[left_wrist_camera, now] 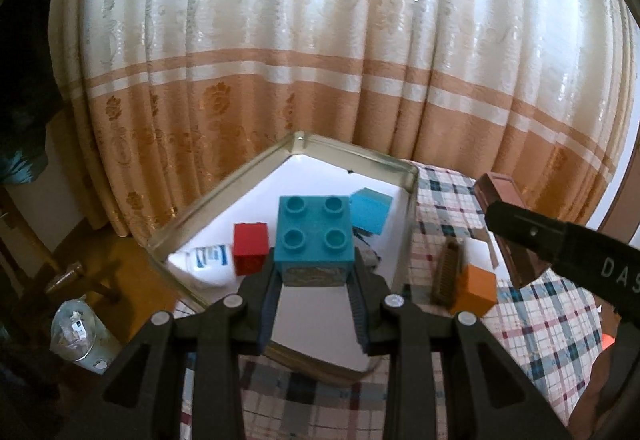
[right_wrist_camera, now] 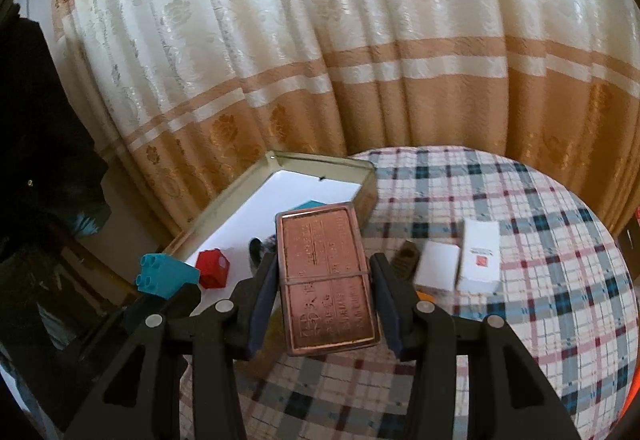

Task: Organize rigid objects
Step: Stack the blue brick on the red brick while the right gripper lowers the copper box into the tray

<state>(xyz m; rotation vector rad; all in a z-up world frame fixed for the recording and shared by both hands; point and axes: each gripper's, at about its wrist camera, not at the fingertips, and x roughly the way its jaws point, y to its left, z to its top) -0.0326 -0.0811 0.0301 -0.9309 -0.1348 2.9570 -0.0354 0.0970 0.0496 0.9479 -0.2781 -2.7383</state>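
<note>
My left gripper (left_wrist_camera: 315, 270) is shut on a teal studded brick (left_wrist_camera: 314, 238), held above the open metal tin (left_wrist_camera: 412, 175) with a white floor. In the tin lie a red block (left_wrist_camera: 250, 248), a second teal block (left_wrist_camera: 370, 213) and a white tube (left_wrist_camera: 208, 260). My right gripper (right_wrist_camera: 325, 280) is shut on a flat copper-coloured tin case (right_wrist_camera: 326, 280), held over the tin's (right_wrist_camera: 320, 159) near right corner. The right wrist view also shows the teal brick (right_wrist_camera: 166, 274) at lower left and the red block (right_wrist_camera: 214, 268).
On the plaid tablecloth (right_wrist_camera: 520, 320), right of the tin, lie an orange block (left_wrist_camera: 474, 290), a brown comb-like piece (left_wrist_camera: 446, 274) and two white boxes (right_wrist_camera: 438, 270) (right_wrist_camera: 480, 256). A patterned curtain (left_wrist_camera: 320, 39) hangs behind the table. A clear bag (left_wrist_camera: 76, 332) lies on the floor at left.
</note>
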